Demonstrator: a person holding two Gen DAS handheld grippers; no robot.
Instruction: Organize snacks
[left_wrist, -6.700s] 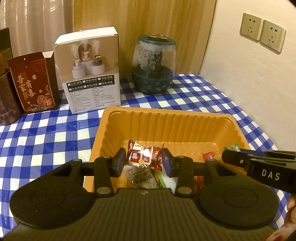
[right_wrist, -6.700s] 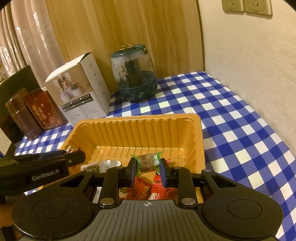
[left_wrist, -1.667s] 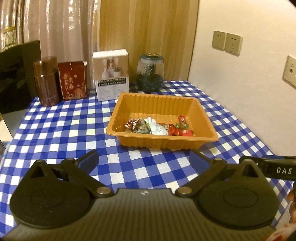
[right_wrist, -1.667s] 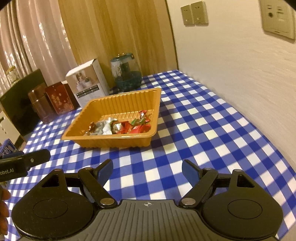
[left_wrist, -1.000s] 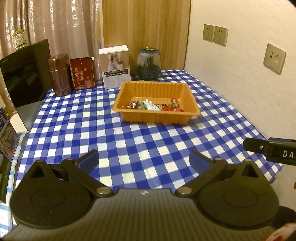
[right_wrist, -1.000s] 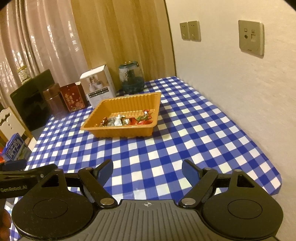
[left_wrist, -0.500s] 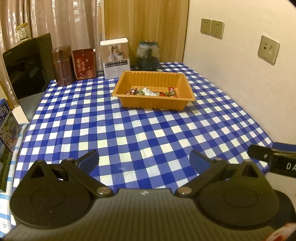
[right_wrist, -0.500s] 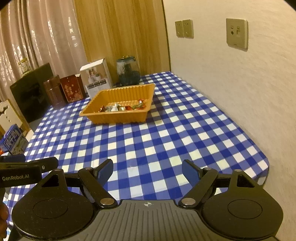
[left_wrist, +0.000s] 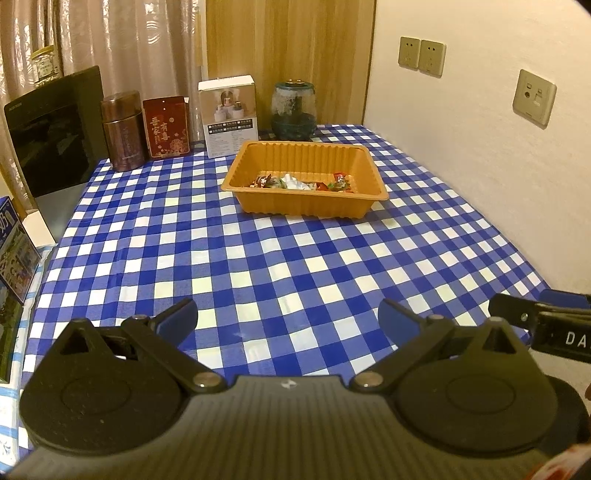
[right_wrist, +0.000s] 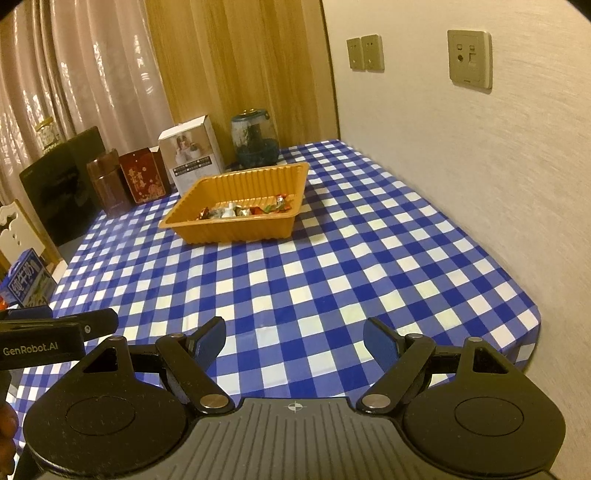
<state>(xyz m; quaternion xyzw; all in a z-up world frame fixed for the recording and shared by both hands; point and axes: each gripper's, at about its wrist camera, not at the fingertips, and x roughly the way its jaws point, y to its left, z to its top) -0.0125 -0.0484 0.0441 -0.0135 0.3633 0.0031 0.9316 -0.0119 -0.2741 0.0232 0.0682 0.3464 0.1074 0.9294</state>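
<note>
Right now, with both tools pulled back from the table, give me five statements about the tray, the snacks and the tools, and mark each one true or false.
1. The wrapped snacks lie inside the orange tray. True.
2. The left tool is shut on a candy. False: its jaws are spread wide and hold nothing.
3. The right tool is open and empty. True.
4. The tray sits at the near edge of the table. False: it sits toward the far end, near the white box.
5. The snacks fill the tray to its rim. False: they only cover part of its floor.
</note>
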